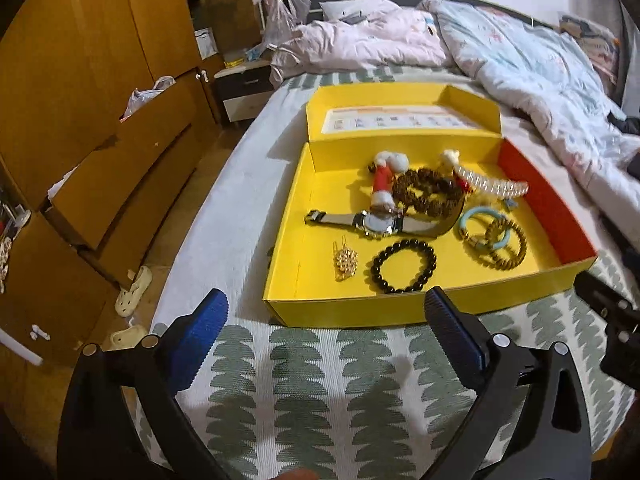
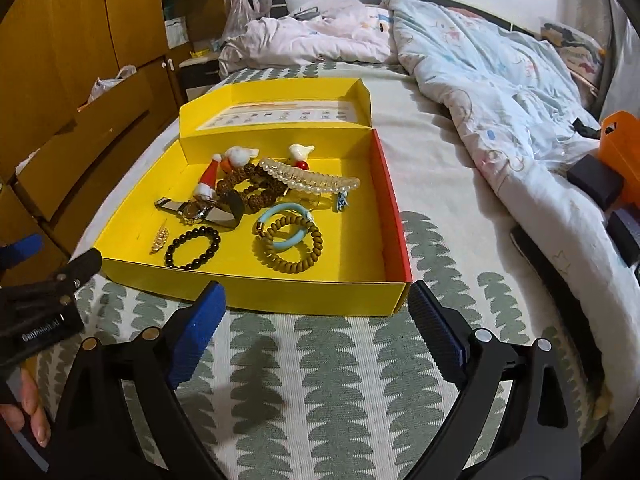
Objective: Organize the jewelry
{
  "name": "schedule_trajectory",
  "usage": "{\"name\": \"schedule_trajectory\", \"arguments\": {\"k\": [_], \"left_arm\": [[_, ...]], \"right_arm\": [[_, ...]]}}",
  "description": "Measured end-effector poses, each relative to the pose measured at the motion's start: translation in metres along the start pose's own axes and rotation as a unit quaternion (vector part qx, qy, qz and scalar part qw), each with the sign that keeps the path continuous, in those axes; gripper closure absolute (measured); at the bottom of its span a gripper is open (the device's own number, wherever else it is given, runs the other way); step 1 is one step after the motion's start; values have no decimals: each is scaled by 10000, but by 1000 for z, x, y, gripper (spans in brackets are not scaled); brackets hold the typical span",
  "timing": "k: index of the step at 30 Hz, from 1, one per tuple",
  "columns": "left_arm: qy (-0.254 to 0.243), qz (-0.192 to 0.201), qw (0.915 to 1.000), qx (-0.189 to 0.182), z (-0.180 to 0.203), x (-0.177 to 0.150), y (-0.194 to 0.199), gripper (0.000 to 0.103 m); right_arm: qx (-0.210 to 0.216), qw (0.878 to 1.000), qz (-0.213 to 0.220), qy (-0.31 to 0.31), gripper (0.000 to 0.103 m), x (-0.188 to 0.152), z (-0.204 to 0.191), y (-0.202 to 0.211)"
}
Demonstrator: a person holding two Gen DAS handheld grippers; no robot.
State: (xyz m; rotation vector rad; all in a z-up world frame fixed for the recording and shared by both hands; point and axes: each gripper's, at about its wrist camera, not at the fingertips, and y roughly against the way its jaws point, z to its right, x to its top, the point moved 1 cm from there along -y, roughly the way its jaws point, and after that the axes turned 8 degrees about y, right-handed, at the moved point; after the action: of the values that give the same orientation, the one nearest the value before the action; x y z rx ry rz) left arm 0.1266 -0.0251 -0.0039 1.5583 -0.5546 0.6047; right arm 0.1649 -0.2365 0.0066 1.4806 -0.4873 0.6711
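Both the left gripper [image 1: 326, 320] and the right gripper [image 2: 316, 304] had their 2 fingers wide apart and empty, the yellow box [image 1: 360, 312] just ahead, the black bead bracelet [image 1: 403, 266] nearest the left fingers.

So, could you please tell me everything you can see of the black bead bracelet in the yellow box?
The black bead bracelet is a closed ring of glossy, round, dark beads, glass or stone by the look. It lies flat on the floor of the yellow box, near the front wall, apart from the small gold ornament on its left and the watch behind it. Nothing touches it; no gripper is near it.
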Motion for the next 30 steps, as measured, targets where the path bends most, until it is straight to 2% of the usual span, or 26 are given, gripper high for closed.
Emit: {"name": "schedule_trajectory", "arguments": {"k": [4, 8, 13, 20, 23, 30], "left_arm": [[-11, -140, 9999, 39, 0, -4, -5, 6], [36, -102, 9997, 219, -2, -6, -5, 6], [109, -121, 9997, 153, 0, -6, -3, 6], [-32, 66, 9998, 202, 9, -6, 3, 6], [-49, 38, 9998, 185, 10, -6, 2, 6], [31, -69, 9999, 102, 7, -6, 1, 6]], "right_arm": [[-287, 9993, 147, 165, 10, 2, -6, 1], [-484, 9980, 287, 272, 10, 1, -12, 6], [-762, 9942, 526, 543, 8, -3, -24, 14], [-619, 9953, 598, 454, 6, -4, -23, 19], [-714, 9941, 609, 536, 5, -5, -25, 17], [-554, 9961, 553, 396, 4, -7, -25, 14]]}}
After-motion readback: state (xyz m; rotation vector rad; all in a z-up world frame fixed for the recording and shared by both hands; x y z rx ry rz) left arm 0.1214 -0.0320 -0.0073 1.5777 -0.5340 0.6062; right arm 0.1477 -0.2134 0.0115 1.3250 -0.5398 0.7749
